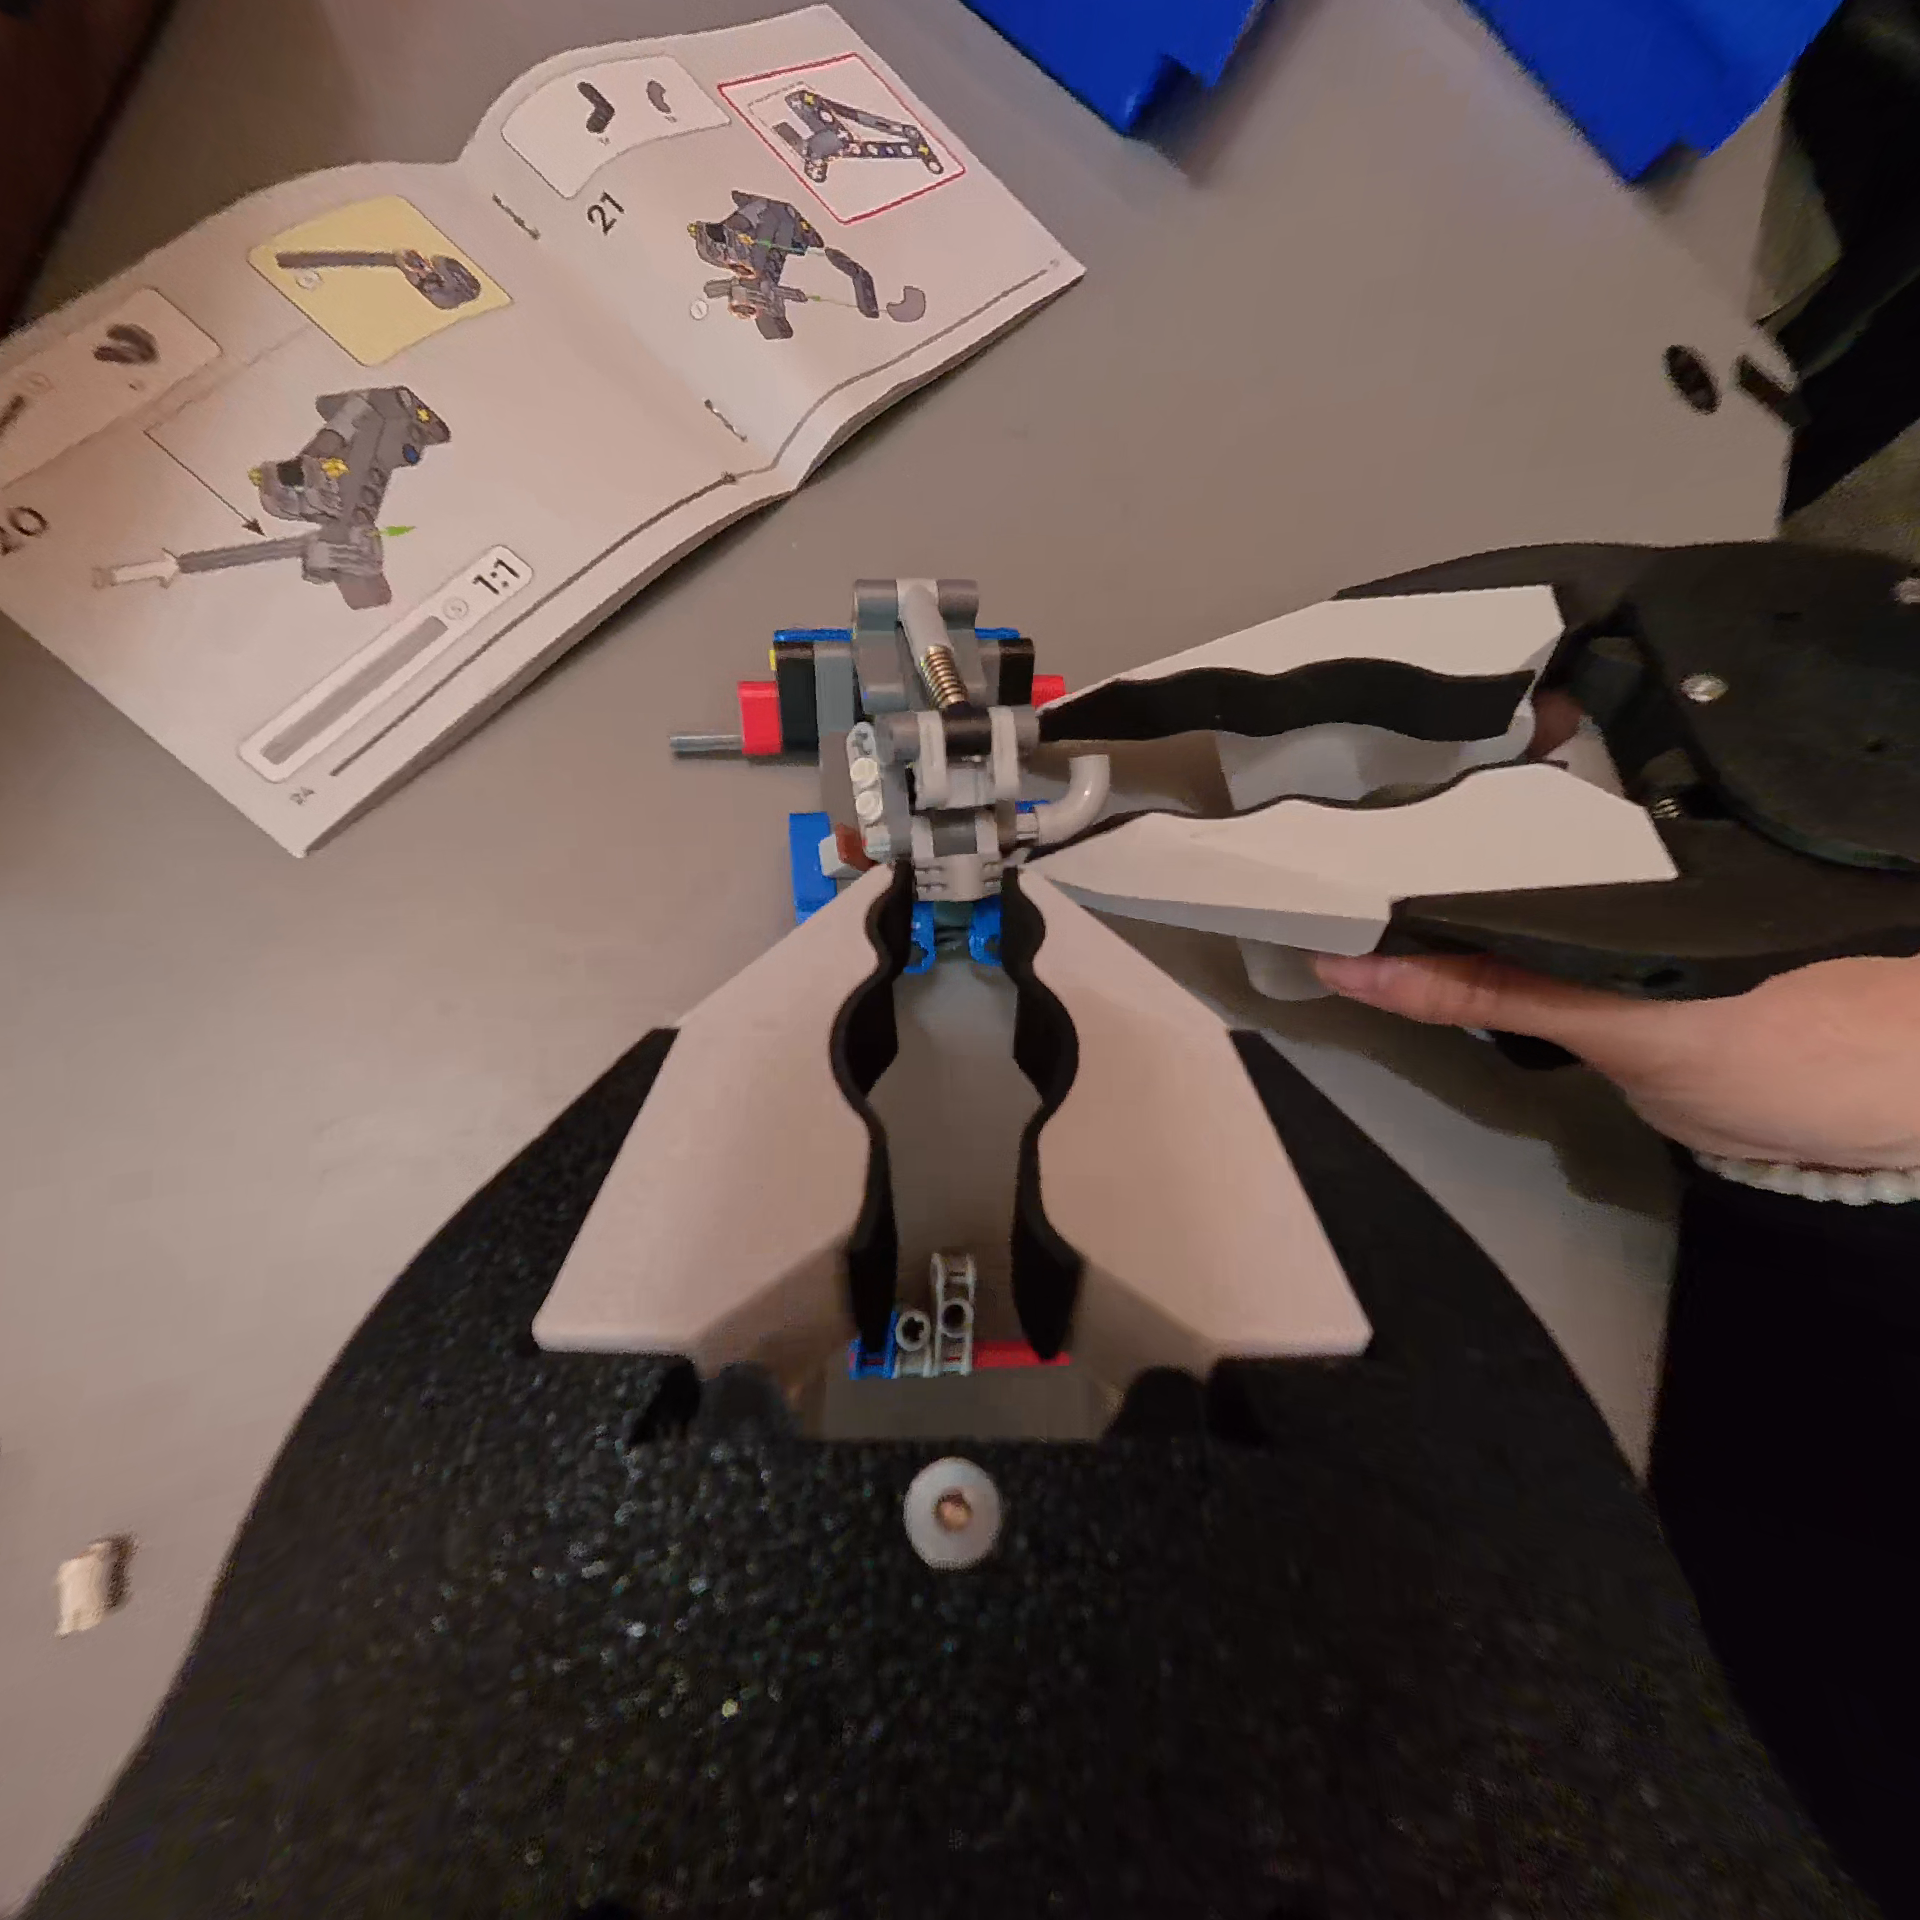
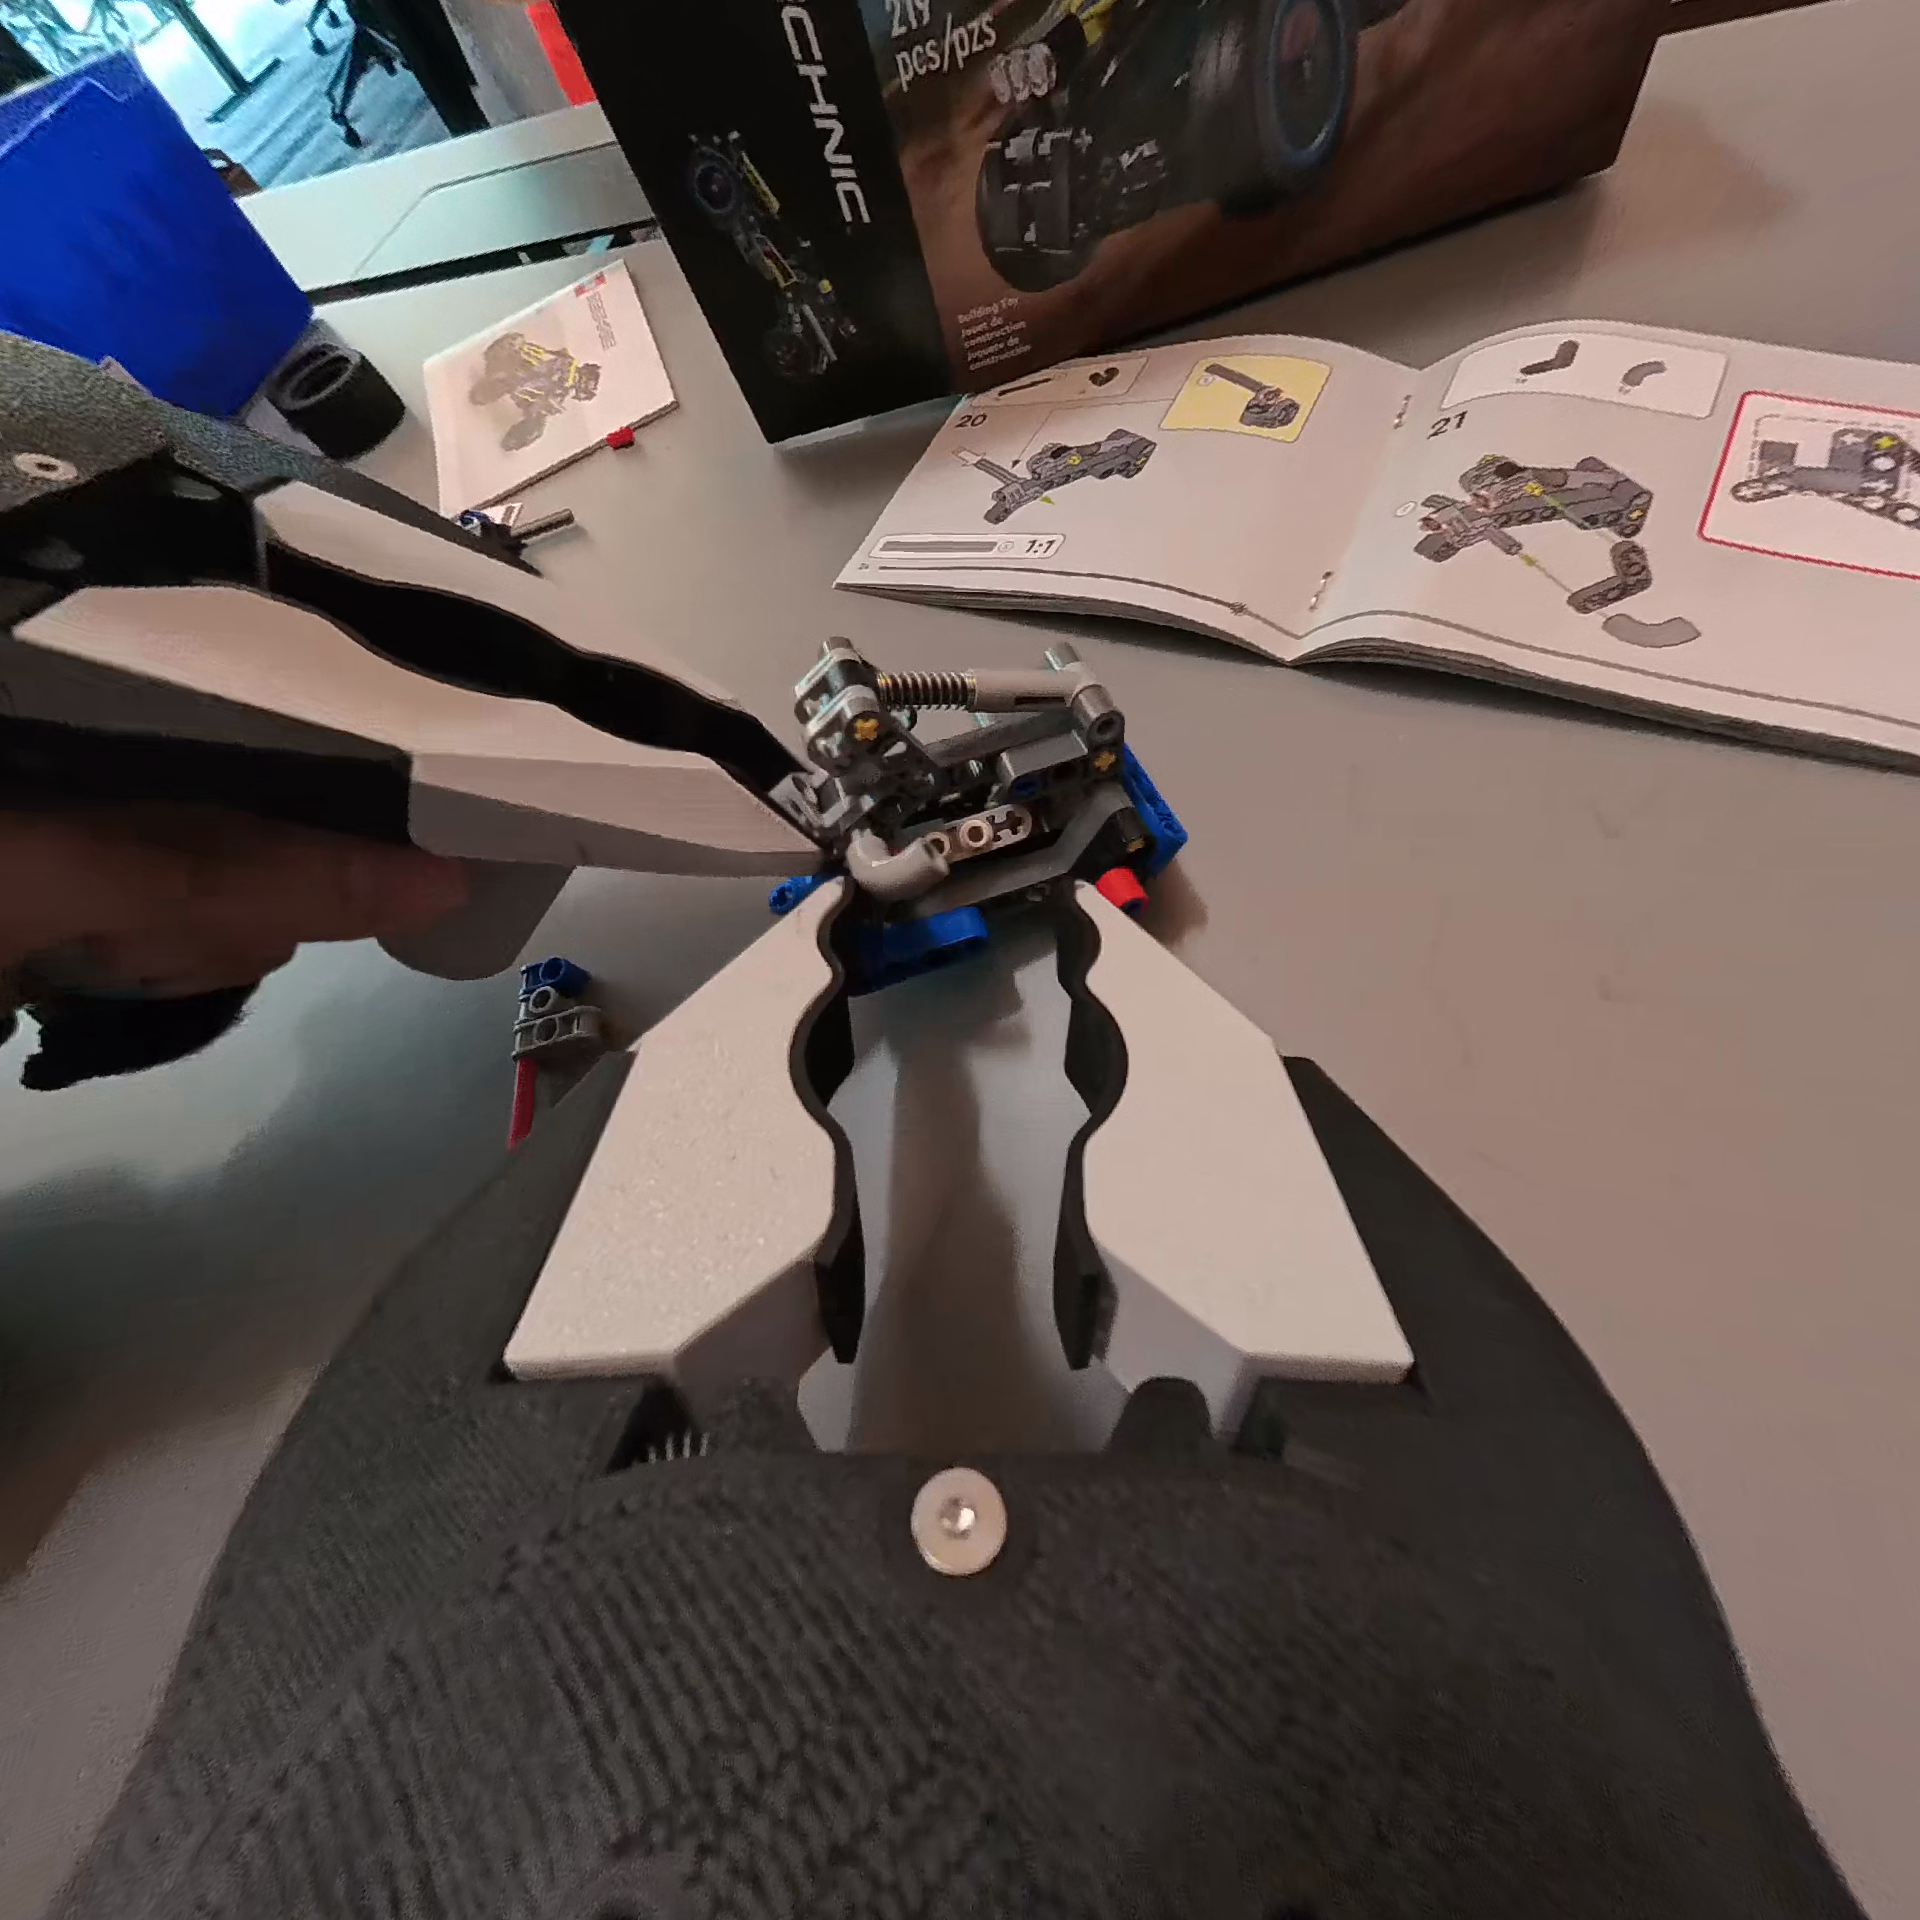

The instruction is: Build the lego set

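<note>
Risk: toppling brick assembly (image 1: pixel 925 748). Left gripper (image 1: pixel 951 883) pinching grey end; right gripper (image 2: pixel 951 914) gaping around near side (pads not touching), nudging curved grey piece (image 2: pixel 899 862) loose.

Open booklet (image 2: pixel 1455 499), printed box (image 2: pixel 1039 177) — blue bins (image 1: pixel 1558 73).

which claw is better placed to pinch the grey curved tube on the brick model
Right. The right claw is open with the grey curved tube between its fingers, so it probably only needs closing. The left claw is shut on the brick model's grey end.
</note>
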A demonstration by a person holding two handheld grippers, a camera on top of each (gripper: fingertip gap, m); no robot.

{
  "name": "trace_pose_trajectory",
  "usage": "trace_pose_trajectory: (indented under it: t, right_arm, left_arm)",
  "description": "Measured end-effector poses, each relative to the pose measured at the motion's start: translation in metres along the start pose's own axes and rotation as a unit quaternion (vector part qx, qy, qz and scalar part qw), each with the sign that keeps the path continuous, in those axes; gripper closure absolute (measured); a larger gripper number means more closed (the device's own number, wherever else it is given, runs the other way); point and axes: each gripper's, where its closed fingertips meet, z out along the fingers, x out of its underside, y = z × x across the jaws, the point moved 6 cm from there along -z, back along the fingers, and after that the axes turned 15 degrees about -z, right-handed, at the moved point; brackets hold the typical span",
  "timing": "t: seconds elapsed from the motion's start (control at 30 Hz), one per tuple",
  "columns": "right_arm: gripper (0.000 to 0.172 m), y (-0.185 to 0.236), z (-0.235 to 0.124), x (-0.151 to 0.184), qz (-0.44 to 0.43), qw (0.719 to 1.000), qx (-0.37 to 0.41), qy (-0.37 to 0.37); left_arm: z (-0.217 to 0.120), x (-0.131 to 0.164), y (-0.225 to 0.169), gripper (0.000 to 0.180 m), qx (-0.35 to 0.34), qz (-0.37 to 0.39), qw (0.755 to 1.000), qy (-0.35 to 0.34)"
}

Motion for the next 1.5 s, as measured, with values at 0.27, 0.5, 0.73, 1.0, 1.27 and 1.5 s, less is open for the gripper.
trace_pose_trajectory:
  t: [0.27,0.5,0.73,1.0,1.27,1.5]
  right_arm:
    - [0.135,-0.003,-0.002,0.003,-0.028,0.999,0.006,0.017]
    - [0.132,0.004,0.001,-0.008,-0.252,0.963,0.089,0.036]
    - [0.135,0.003,0.006,-0.003,-0.359,0.922,0.126,0.067]
    - [0.133,0.002,0.004,-0.004,-0.344,0.928,0.141,0.028]
    - [0.136,0.015,-0.007,-0.014,-0.442,0.895,0.064,-0.007]
    - [0.123,0.032,-0.014,-0.02,-0.604,0.797,0.014,-0.028]
  left_arm:
    - [0.003,0.003,0.004,0.168,0.053,-0.055,0.997,0.011]
    - [0.004,-0.001,0.006,0.167,0.048,-0.013,0.998,0.032]
    - [0.01,-0.004,0.0,0.167,-0.035,0.081,0.996,0.027]
    - [0.007,-0.008,0.005,0.167,0.014,0.012,1.0,0.022]
    - [-0.01,-0.02,0.006,0.167,0.024,0.045,0.992,0.119]
    - [-0.029,-0.042,-0.005,0.169,0.014,0.124,0.95,0.285]
